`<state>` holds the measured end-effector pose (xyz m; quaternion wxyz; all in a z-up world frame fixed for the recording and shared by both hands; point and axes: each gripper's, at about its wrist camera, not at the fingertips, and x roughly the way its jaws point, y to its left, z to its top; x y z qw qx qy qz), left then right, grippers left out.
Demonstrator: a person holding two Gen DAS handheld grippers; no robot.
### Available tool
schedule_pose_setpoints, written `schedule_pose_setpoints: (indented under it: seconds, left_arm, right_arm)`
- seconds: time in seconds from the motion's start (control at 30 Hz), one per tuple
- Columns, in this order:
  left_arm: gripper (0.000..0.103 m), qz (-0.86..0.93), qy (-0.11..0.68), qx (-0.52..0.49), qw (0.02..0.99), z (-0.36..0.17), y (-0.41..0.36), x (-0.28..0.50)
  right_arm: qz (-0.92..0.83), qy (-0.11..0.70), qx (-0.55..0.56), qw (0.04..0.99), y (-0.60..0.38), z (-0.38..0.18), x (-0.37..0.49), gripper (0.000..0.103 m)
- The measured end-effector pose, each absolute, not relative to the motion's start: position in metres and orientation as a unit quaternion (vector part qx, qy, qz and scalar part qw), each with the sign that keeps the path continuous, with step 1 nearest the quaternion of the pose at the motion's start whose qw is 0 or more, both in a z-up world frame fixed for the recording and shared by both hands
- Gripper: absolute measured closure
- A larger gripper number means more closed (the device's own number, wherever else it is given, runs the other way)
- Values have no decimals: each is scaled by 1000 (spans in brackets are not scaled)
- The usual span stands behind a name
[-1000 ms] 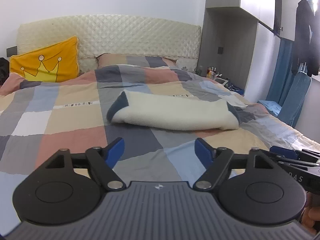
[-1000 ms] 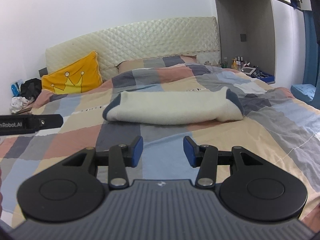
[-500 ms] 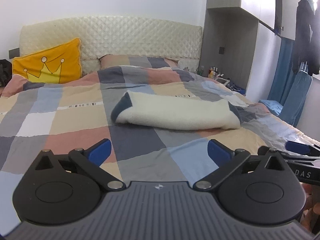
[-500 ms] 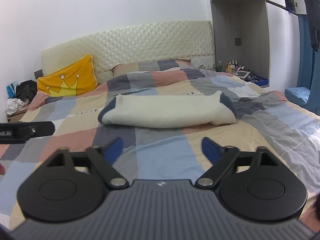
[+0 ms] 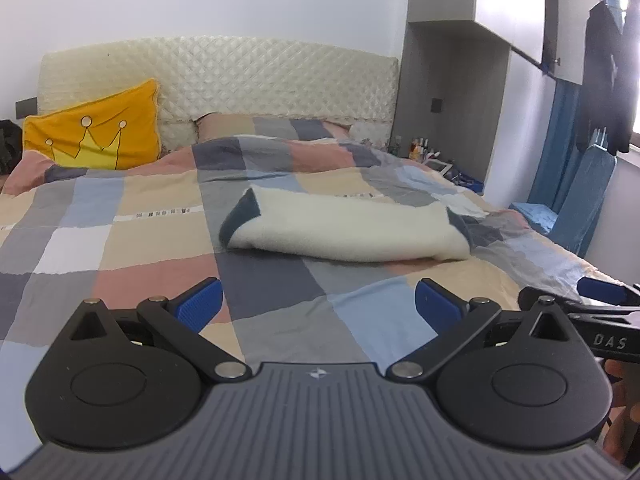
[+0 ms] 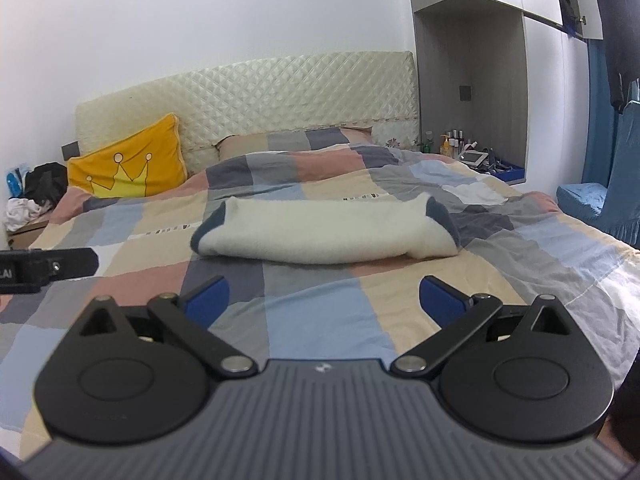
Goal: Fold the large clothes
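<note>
Left-wrist view: left claw (image 5: 316, 306) released, its blue pads (image 5: 200, 304) spread wide with only the checked quilt (image 5: 160, 240) between them. Ahead of the claw, apart from it, lies the folded garment (image 5: 344, 228), cream with dark blue ends, flat on the bed. Far left of the claw, a yellow pillow (image 5: 96, 136) leans on the quilted headboard (image 5: 240, 76). At the right edge, just beside the claw, part of the right claw (image 5: 600, 292) shows, with fingers (image 5: 624, 384) of a hand below it.

Right-wrist view: at the left edge, the black tip of the left claw (image 6: 48, 268). Right claw (image 6: 324, 304) is opening, jaws wide, nothing between them. The garment (image 6: 324, 232) lies ahead of it, centred, untouched. Far right, bottles (image 6: 452, 144) in a grey niche (image 6: 472, 80) beside the bed.
</note>
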<state>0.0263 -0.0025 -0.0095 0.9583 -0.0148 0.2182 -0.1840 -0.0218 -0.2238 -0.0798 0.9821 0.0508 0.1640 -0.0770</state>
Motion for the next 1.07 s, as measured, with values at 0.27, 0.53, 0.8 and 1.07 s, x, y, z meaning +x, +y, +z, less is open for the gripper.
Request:
schedule_pose_setpoints:
  seconds: [0.27, 0.53, 0.8, 1.07]
  left_arm:
    - [0, -186, 206, -10, 961, -3, -2, 13]
    - [0, -185, 206, -8, 961, -3, -2, 10]
    - [0, -186, 207, -9, 960, -2, 0, 8]
    - [0, -186, 207, -9, 960, -2, -1, 8]
  right_arm:
    - [-75, 164, 52, 982, -220, -79, -26, 0]
    - [-75, 159, 53, 983, -217, -77, -33, 0]
    - [-75, 156, 56, 983, -216, -76, -38, 0]
    - [-76, 155, 56, 983, -217, -76, -38, 0]
